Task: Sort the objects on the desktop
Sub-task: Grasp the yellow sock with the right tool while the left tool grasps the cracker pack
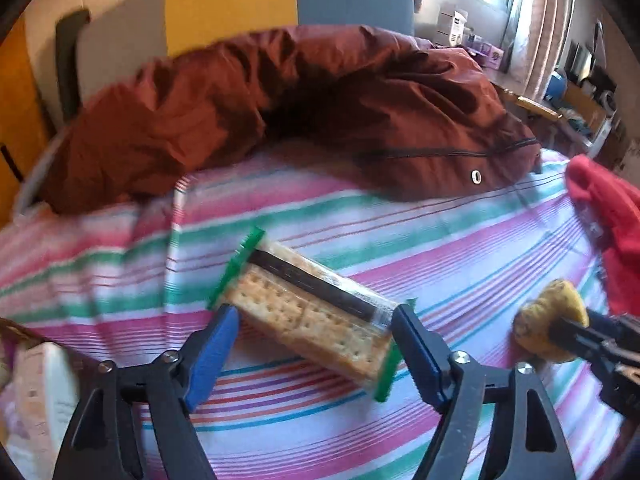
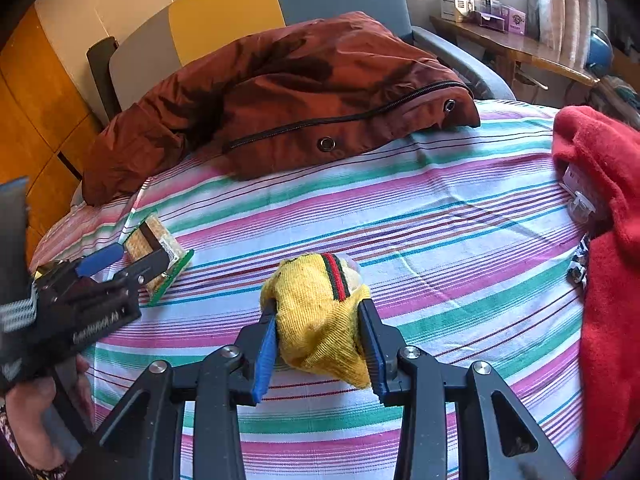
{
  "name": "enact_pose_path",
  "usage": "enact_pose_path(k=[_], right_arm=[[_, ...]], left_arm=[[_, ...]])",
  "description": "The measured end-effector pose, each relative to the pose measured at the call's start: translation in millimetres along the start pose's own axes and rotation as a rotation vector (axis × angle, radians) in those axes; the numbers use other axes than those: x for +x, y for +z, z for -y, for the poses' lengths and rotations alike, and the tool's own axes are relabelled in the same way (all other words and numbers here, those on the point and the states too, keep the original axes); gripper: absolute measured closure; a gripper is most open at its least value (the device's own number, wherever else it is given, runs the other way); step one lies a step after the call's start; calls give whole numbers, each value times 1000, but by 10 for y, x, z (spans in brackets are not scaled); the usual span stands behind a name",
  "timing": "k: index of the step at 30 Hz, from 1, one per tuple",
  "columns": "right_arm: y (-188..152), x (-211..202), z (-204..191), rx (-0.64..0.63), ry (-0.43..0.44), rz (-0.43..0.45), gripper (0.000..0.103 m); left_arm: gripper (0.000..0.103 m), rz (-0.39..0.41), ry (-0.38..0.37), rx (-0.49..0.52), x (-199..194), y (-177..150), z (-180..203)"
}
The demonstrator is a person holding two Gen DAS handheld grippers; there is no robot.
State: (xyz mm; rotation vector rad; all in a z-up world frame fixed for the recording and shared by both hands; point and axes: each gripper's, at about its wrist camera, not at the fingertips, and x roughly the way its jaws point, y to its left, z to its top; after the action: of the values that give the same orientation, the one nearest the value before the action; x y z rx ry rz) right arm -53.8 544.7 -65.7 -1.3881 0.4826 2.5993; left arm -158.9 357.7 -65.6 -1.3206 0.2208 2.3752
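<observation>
Left wrist view: the left gripper (image 1: 314, 320) hangs over a striped cloth (image 1: 460, 248) with its jaws spread wide. A cracker packet (image 1: 312, 308), clear-wrapped with green sealed ends and a dark band along one side, lies slantwise on the cloth between the blue pads (image 1: 212, 356). The pads flank the packet's two ends; whether they touch it cannot be told, as the frame is blurred. At the right edge the right gripper (image 1: 560, 330) enters, pinching a yellow sock (image 1: 540, 320). A rust-brown jacket (image 1: 300, 100) lies heaped across the far side of the cloth, and a red garment (image 1: 612, 220) sits at the right.

Right wrist view: the right gripper (image 2: 318, 324) has its jaws drawn close, the pads pressing both sides of the yellow sock (image 2: 316, 320), a bunched knit piece with a green-and-red striped band near its far end. The sock rests on or just above the striped cloth (image 2: 440, 208), near the middle. To the left, the left gripper (image 2: 132, 258) is held in a hand (image 2: 32, 412) and straddles the cracker packet (image 2: 154, 240), well apart from the sock. The rust-brown jacket (image 2: 280, 100), zip and snap fasteners showing, lies beyond; the red garment (image 2: 612, 260) lies at the right edge, over a small clear plastic item too indistinct to identify.
</observation>
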Motion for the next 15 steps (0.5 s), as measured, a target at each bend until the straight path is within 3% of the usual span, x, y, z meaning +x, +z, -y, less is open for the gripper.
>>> enact_pose_path(k=[4, 11, 15], right_arm=[[13, 12, 9, -1, 2, -4, 64], [13, 18, 36, 14, 12, -4, 63], [17, 25, 34, 9, 10, -6, 63]], left_arm=[[20, -60, -53, -19, 102, 39, 21], [21, -80, -20, 35, 156, 230, 127], [35, -90, 19, 72, 195, 257, 96]])
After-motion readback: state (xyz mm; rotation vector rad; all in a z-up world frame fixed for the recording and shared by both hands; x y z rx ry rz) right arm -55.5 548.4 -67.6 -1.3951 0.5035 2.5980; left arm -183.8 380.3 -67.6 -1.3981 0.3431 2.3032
